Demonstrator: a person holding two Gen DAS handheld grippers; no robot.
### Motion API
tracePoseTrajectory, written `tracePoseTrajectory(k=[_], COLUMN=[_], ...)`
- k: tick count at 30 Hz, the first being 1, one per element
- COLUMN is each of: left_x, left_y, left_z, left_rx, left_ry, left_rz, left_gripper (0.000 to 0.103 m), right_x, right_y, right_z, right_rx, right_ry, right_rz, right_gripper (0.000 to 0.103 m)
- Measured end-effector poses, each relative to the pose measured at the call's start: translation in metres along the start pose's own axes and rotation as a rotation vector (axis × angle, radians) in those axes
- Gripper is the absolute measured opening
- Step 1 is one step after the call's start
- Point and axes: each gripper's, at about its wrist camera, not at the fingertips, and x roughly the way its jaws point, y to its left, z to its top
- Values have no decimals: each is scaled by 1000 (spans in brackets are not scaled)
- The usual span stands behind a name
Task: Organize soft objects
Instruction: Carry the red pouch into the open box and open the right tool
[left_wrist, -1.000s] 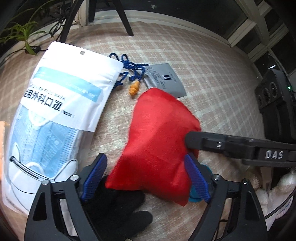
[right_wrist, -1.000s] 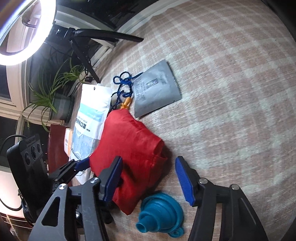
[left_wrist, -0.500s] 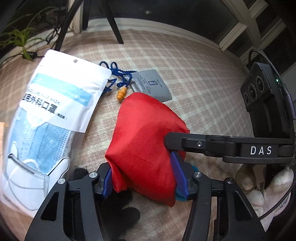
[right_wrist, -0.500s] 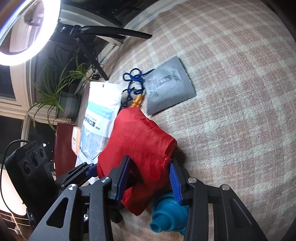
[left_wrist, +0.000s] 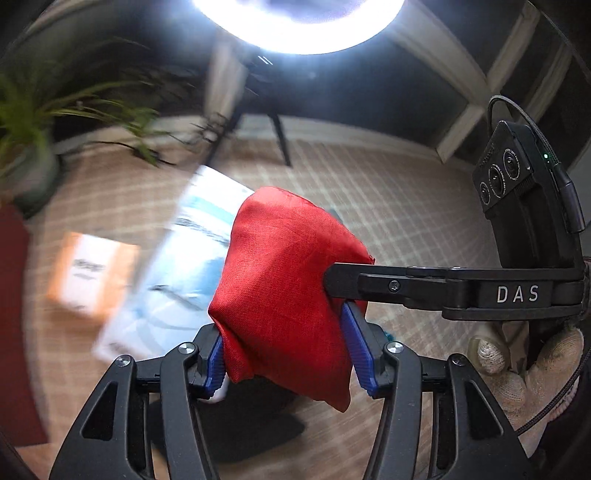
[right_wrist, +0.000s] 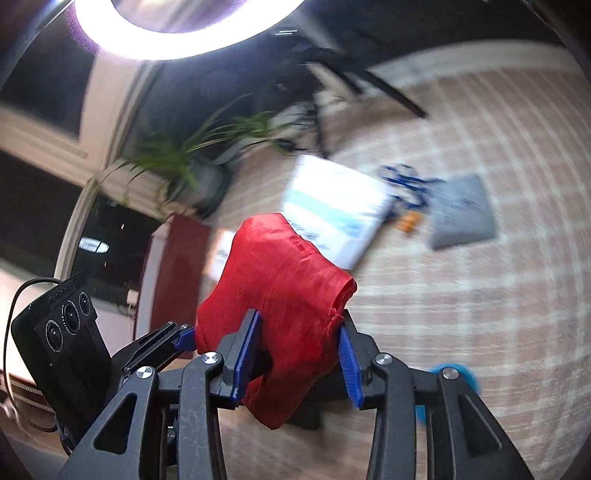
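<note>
Red cloth pouch (left_wrist: 284, 280): centre frame, raised above checked cloth (left_wrist: 388, 206); left gripper (left_wrist: 286, 354) clamped on its lower end; right gripper (right_wrist: 299, 354) clamped on its other side; mask packet (right_wrist: 332, 206) behind.

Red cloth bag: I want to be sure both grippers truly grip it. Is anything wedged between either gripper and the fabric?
Nothing visible. The left gripper and right gripper both clamp directly on the red cloth bag.
</note>
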Motion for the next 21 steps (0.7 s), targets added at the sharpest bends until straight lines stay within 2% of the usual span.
tracePoseTrajectory(k=[6, 12, 21], left_x=[-69, -126, -170], left_y=[56, 136, 236], left_z=[-13, -40, -72], left_rx=[-70, -189, -349], left_ry=[-103, -174, -229], left_rz=[92, 185, 285], left_gripper=[55, 55, 55], right_x=[31, 89, 192], right_y=[88, 186, 306], right_z=[5, 4, -1], right_rx=[-142, -280, -442], right_ry=[32, 87, 197], right_rz=[41, 73, 88], right_gripper=[38, 38, 37])
